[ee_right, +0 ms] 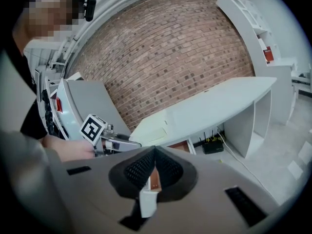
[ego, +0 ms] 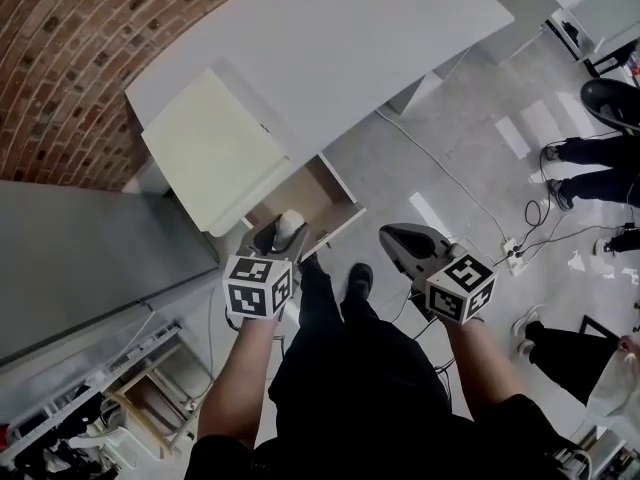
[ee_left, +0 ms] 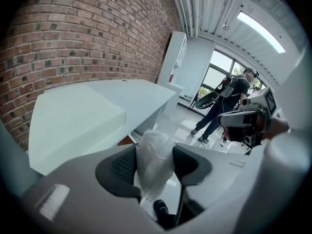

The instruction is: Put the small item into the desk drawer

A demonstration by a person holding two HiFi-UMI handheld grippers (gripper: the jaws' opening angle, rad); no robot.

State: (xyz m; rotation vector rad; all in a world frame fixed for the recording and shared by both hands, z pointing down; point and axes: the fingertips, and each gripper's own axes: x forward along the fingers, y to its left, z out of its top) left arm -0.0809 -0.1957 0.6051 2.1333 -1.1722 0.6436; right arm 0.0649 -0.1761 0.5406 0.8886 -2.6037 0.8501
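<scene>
Plastic wraps the small item [ee_left: 153, 147], and my left gripper [ee_left: 156, 164] pinches it firmly, close over the front edge of the open drawer [ego: 316, 194]. My right gripper [ee_right: 154, 165] hangs off to the right of the drawer, pressed together on nothing. The white counter [ego: 340, 38] spans above the drawer.

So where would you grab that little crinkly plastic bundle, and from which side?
Around its middle, from both sides, as the left gripper does now. The plastic bundle is soft, crumpled and upright between the pads, so squeezing its bulk likely holds better than pinching the loose top.
</scene>
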